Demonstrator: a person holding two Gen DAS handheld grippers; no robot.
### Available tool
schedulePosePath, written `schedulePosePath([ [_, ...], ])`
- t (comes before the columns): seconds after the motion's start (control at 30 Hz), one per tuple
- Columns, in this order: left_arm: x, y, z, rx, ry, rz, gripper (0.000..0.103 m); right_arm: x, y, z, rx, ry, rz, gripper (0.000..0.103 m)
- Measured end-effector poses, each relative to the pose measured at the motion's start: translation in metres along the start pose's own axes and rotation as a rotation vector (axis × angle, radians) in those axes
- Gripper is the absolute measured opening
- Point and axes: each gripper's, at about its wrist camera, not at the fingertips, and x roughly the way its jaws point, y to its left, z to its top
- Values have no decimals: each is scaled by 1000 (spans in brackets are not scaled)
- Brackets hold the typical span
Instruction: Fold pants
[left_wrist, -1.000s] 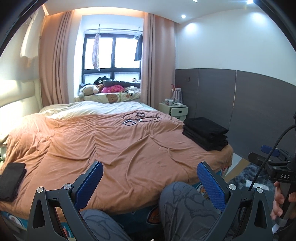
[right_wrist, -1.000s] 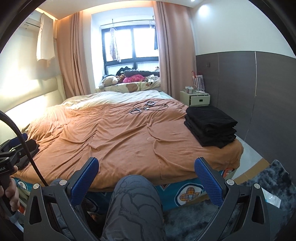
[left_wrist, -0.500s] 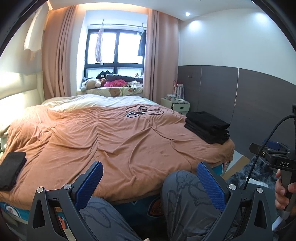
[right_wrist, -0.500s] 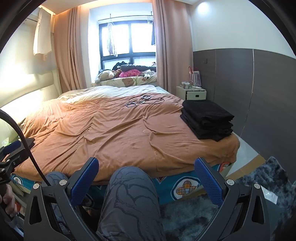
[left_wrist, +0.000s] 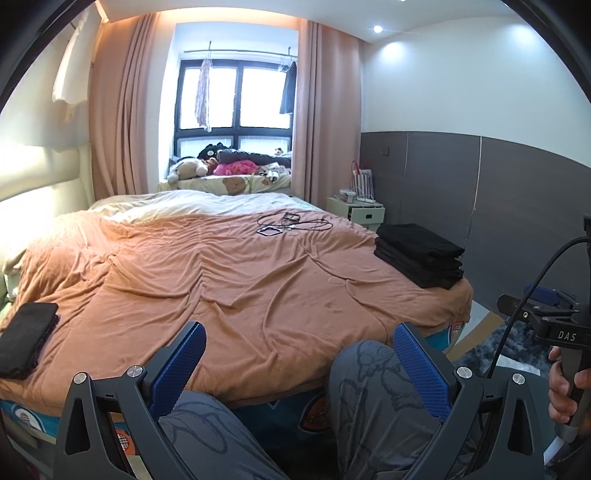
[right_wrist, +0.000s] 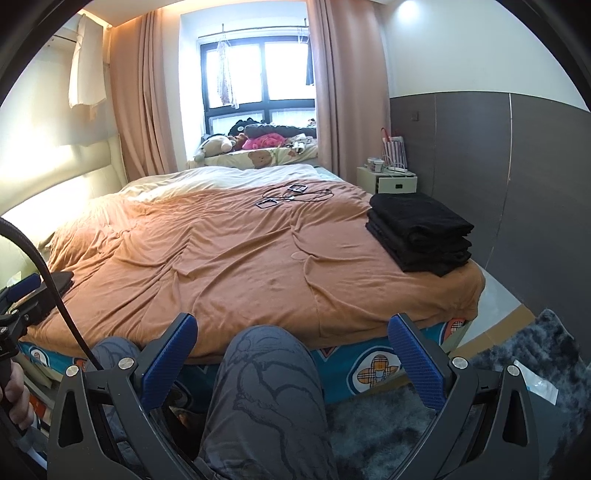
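Left wrist view — left gripper spread wide, empty; right gripper likewise. Stack of folded black pants sits right of centre on the orange bedspread.

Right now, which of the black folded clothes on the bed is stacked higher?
The black stack at the bed's right edge, near the nightstand: several layers. The black piece at the left edge lies flat.

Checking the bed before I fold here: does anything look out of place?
Only the tangled black cables with small dark devices lying loose on the rumpled orange bedspread near its far side. The stack of folded black garments sits tidy.
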Motion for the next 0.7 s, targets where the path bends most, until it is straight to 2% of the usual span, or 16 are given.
schedulePosePath([
  [0.7,-6,2,-1,-9,-5,-1,102,-1,-3,8,18,31,-4,103],
])
